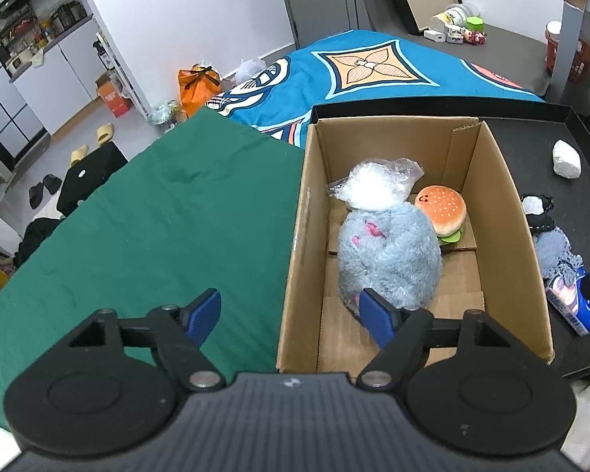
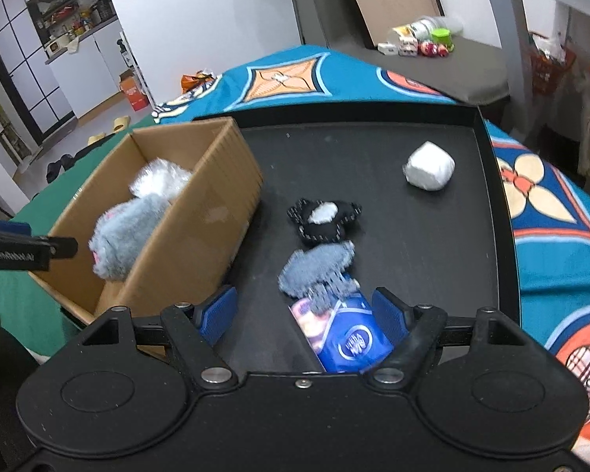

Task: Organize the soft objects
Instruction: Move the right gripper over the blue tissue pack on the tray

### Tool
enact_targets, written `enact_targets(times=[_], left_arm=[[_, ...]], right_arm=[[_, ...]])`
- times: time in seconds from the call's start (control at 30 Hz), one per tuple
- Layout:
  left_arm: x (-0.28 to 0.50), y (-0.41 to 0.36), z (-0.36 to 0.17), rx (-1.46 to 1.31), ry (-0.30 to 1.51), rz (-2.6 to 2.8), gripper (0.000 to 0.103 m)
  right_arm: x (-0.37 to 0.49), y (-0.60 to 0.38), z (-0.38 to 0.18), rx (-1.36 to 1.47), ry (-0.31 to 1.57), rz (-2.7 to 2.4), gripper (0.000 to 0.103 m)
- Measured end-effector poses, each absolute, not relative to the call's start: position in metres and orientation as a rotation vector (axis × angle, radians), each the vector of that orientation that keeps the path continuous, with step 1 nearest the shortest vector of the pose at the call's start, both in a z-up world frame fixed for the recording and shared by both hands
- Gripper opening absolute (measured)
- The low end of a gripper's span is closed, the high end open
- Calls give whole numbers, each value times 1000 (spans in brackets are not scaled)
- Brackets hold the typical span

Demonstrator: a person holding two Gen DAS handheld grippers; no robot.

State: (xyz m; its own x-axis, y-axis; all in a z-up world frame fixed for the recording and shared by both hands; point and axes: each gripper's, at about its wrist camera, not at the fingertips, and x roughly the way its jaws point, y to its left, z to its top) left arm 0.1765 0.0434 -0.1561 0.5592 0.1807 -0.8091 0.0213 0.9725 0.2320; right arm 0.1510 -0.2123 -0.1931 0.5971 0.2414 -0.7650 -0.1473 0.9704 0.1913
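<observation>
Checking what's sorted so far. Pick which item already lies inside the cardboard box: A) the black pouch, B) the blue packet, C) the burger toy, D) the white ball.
C: the burger toy sits in the box beside the grey plush; the rest lie on the black tray.

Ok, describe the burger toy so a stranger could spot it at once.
Find the open cardboard box standing between the green cloth and the black tray. Inside, behind the grey plush, sits the burger toy: the only orange, dotted bun there, with green lettuce.

Fluffy grey plush toy [image 1: 389, 253] (corrugated cardboard box [image 1: 299, 244])
</observation>
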Motion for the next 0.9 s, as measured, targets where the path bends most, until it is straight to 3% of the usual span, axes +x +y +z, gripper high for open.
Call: enact_targets(times=[0.63, 0.9], left_arm=[[183, 17, -168, 405, 1010, 124, 79], [187, 11, -172, 442, 1034, 137, 79]], right_arm=[[160, -225, -235, 97, 1002, 161, 83], [164, -228, -242, 85, 994, 158, 78]])
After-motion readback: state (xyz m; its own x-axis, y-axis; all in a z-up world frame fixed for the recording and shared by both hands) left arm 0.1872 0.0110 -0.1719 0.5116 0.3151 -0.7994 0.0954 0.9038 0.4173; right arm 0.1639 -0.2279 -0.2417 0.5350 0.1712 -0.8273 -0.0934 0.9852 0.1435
